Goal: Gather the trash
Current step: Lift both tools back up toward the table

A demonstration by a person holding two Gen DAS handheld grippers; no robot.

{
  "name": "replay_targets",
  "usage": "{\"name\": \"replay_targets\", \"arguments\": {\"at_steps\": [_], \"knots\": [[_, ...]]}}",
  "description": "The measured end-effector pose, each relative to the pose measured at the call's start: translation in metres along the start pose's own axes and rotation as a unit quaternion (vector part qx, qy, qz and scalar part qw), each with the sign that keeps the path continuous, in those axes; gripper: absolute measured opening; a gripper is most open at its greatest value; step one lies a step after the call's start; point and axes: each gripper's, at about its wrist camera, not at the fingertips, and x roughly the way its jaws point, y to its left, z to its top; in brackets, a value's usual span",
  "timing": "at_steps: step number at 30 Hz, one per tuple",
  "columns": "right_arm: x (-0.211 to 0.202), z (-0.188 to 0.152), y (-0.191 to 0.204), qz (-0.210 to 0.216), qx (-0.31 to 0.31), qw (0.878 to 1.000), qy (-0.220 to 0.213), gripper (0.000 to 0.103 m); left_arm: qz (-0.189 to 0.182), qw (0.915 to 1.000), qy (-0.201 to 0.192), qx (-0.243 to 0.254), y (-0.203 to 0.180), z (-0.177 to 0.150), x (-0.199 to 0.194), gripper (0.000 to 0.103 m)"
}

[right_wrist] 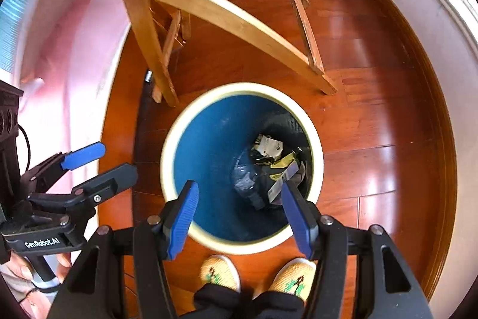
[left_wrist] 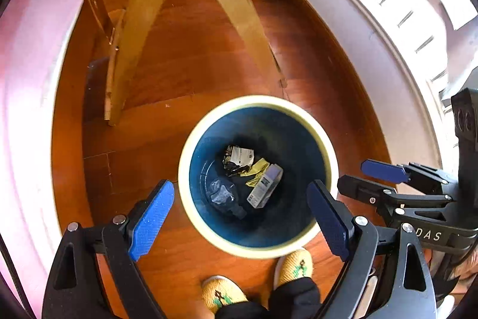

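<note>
Left gripper point(left_wrist: 240, 218): jaws wide apart, nothing between them, above the near edge of the bin point(left_wrist: 325, 145).
Right gripper point(right_wrist: 239, 217): jaws parted, empty, over the bin's near rim.
Trash point(left_wrist: 251, 172): wrappers, small box and clear plastic at the bin's bottom.
Advice: lift both grippers straight up, clear of the rim.

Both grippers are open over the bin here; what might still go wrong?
1. The left gripper and right gripper hang close side by side, so they may knock together when lifting away.
2. The slippers stand against the bin; a step could tip it and spill the small carton.
</note>
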Motion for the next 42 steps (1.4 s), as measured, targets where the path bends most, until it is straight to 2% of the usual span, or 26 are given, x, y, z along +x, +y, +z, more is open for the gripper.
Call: {"name": "replay_targets", "arguments": {"at_steps": [5, 9, 13, 18, 23, 28, 32, 39, 42], "knots": [[-0.061, 0.004, 0.021, 0.003, 0.005, 1.000, -0.004, 0.058, 0.007, 0.9997, -0.005, -0.023, -0.008, 0.010, -0.062, 0.090], [-0.117, 0.009, 0.039, 0.012, 0.014, 1.000, -0.006, 0.058, 0.011, 0.9982, -0.008, -0.058, -0.013, 0.022, -0.126, 0.090], [-0.185, 0.018, 0.066, 0.020, -0.011, 0.999, -0.029, 0.058, 0.020, 0.9962, -0.019, -0.083, -0.025, 0.034, -0.198, 0.090], [-0.263, 0.032, 0.092, 0.037, -0.033, 0.997, -0.058, 0.058, 0.012, 0.9956, -0.050, -0.078, -0.047, 0.047, -0.284, 0.090], [-0.331, 0.046, 0.108, 0.047, -0.058, 0.993, -0.094, 0.058, 0.019, 0.9930, -0.093, -0.071, -0.068, 0.060, -0.358, 0.090], [-0.383, 0.062, 0.121, 0.061, -0.077, 0.987, -0.126, 0.058, 0.019, 0.9872, -0.137, -0.079, -0.083, 0.079, -0.423, 0.090], [-0.413, 0.074, 0.132, 0.068, -0.104, 0.980, -0.155, 0.058, 0.030, 0.9794, -0.182, -0.081, -0.088, 0.089, -0.466, 0.090], [-0.450, 0.097, 0.154, 0.081, -0.164, 0.963, -0.199, 0.058, 0.061, 0.9625, -0.252, -0.080, -0.103, 0.105, -0.514, 0.090], [-0.462, 0.108, 0.164, 0.090, -0.185, 0.954, -0.218, 0.058, 0.068, 0.9566, -0.270, -0.087, -0.105, 0.112, -0.527, 0.090]]}}
